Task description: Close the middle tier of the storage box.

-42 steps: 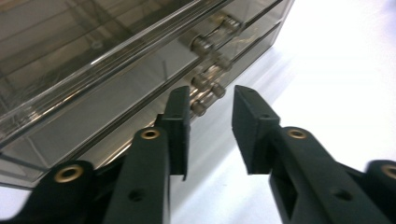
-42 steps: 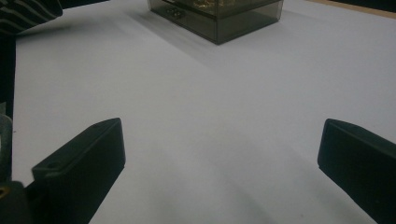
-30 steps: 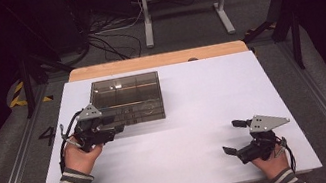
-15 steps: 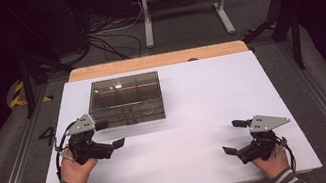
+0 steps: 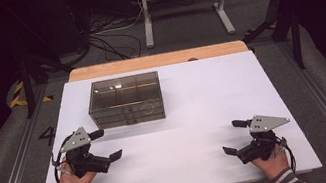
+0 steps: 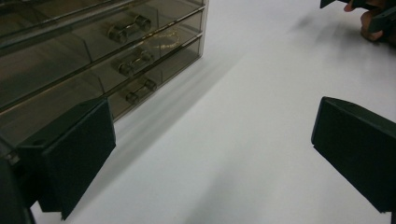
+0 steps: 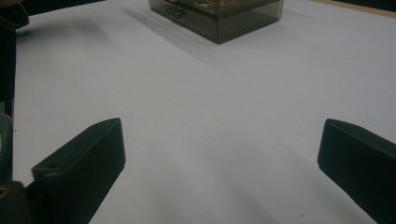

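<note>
High view: the white counter [image 5: 199, 136] carries a smoky drawer box [image 5: 125, 100], lying just ahead of the left hand-held gripper [image 5: 107, 144] and slightly to its right, well apart from the right hand-held gripper [image 5: 230, 136]. Its long axis runs across the counter, and its handled drawer fronts [image 6: 133, 60] face the person. The left jaws have just been opening and stand apart with nothing between them; the right stand apart too, empty. This looks like a release or pause; next calls for lining a jaw pair on one small handle.
</note>
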The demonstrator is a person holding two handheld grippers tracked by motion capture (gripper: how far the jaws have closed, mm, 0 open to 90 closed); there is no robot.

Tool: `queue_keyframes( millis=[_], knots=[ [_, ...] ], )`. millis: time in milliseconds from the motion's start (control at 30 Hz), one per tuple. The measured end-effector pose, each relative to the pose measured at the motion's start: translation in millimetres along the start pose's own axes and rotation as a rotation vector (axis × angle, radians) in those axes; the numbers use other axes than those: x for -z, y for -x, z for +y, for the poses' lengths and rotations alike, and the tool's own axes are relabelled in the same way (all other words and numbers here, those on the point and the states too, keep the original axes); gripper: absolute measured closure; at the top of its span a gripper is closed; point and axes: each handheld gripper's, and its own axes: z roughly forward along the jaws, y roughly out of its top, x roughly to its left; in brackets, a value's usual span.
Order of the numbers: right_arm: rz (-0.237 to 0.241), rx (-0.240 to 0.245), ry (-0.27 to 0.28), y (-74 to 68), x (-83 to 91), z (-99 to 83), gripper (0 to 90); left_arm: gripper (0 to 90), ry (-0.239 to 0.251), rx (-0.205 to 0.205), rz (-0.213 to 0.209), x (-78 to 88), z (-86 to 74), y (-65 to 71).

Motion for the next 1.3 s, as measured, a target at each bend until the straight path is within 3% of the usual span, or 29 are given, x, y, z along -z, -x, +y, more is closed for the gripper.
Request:
queue_keyframes(
  millis=[100, 233, 567, 867, 900, 1200, 1300],
  knots=[
    [-0.002, 0.000, 0.002, 0.1, 0.2, -0.2, 1.5, 0.3, 0.005, 0.000, 0.020, 1.8, -8.6, -0.1],
    [-0.002, 0.001, 0.002, 0.0, 0.2, -0.2, 1.5, 0.3, 0.014, 0.015, 0.020, 4.2, -21.2, -1.3],
    [-0.001, -0.007, 0.002, -0.7, 0.0, 0.0, 1.5, 0.3, 0.013, 0.007, 0.037, 7.8, -43.6, -2.5],
    [-0.002, 0.000, 0.003, 0.0, 0.2, -0.1, 1.5, 0.3, -0.002, 0.014, 0.059, 4.6, -51.8, -9.0],
    [-0.002, 0.000, 0.003, 0.0, 0.2, -0.1, 1.5, 0.3, 0.001, 0.029, 0.057, 3.3, -52.3, -9.3],
    [0.000, -0.001, 0.005, 0.1, 0.6, 0.0, 1.5, 0.3, -0.001, -0.009, 0.090, 0.8, -51.2, -8.8],
    [0.001, 0.001, 0.005, 0.1, 0.3, 0.2, 1.5, 0.3, 0.003, -0.005, 0.098, 0.5, -49.8, -9.8]
  ],
)
